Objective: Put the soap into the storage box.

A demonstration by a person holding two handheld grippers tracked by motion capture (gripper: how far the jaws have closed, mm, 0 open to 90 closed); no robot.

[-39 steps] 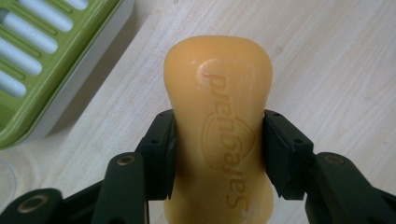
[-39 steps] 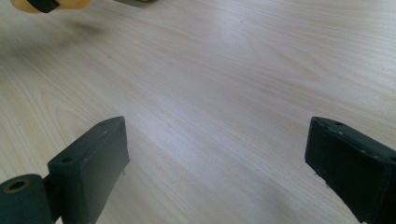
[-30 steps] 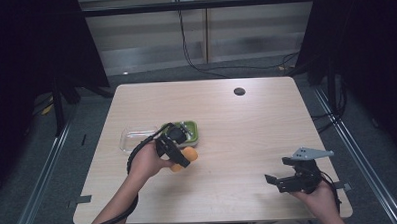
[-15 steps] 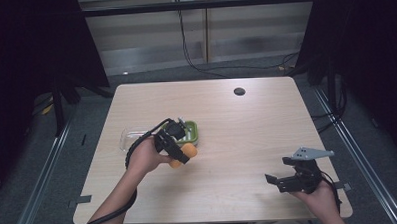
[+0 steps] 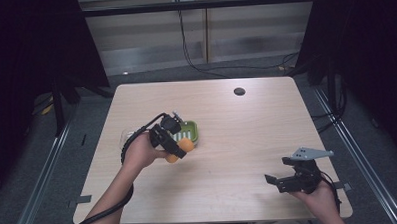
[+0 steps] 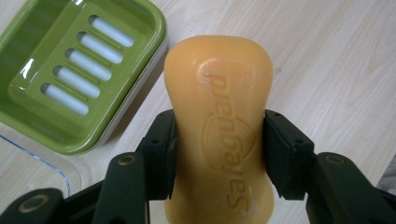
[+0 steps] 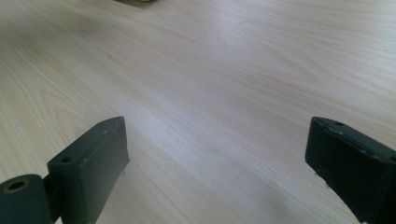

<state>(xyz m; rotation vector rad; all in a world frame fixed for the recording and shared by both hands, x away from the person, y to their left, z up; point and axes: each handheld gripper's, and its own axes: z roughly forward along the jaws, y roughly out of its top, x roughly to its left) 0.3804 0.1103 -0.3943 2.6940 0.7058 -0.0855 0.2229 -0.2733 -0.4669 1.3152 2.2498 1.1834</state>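
Since a second ago the orange Safeguard soap bar (image 6: 218,126), clamped between the left gripper's (image 5: 173,143) jaws, has barely shifted, hanging just beside the green slotted soap dish (image 6: 70,70). Its embossed lettering reads only close up. Well apart, near the table's (image 5: 247,135) front edge, the right gripper (image 5: 289,178) gapes wide over bare wood.

Both forearms are bare, with no sleeves showing. The left gripper (image 6: 219,154) is black, with blocky jaws and brass-coloured pins at the joints; a thick black cable (image 5: 102,210) trails back from it. The right gripper (image 5: 288,173) is black too, topped by a grey three-cornered plate (image 5: 310,152).
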